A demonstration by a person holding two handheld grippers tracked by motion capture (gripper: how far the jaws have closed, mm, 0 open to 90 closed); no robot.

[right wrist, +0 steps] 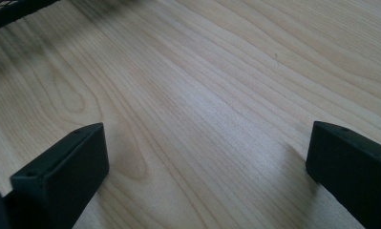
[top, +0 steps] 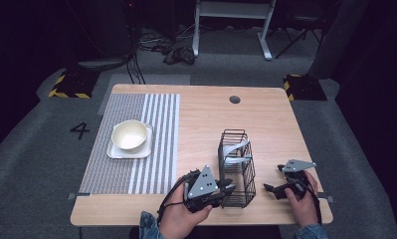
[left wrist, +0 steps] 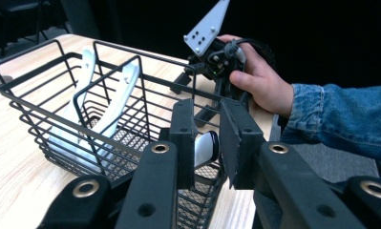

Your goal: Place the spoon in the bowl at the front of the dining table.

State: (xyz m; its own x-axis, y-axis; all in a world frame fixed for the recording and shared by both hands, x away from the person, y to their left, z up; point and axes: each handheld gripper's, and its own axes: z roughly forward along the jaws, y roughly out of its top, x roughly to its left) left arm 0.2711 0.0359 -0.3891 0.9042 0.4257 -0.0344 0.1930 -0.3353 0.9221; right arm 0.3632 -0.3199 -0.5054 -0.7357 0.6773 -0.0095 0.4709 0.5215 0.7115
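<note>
**Wire basket of white utensils: one piece caught at the near end, none yet taken out**

Item 1, landmark: black wire basket (top: 237, 167), standing upright on the wooden table (top: 265, 114), right of the table's centre and toward the person's edge. All places below are given from it.

Item 2: white utensils. Two long white pieces (left wrist: 112, 102) lean inside the basket's far compartments, tilted against the wire dividers. A third white, rounded piece (left wrist: 205, 149) sits at the basket's near end, just above the rim; whether it is a handle or a spoon bowl I cannot tell.

Item 3: left gripper (left wrist: 208, 143), at the basket's near left corner. Its jaws stand close together about the rounded white piece; the left pad touches it, while a narrow gap seems to remain at the right pad, so a firm hold is not certain.

Item 4: right gripper (top: 280, 188), on the basket's right, apart from it, low over bare table. Its jaws are spread wide with nothing between them.

Item 5: cream bowl (top: 130, 135) on a square white plate (top: 117, 152), well to the basket's left, on a striped mat (top: 156, 144). The bowl looks empty.

Status, as a judgement: early. The pick is in hand but not secured; lifting the piece clear and dealing with the two others remains. Where they are meant to go, perhaps the bowl, cannot be told.
</note>
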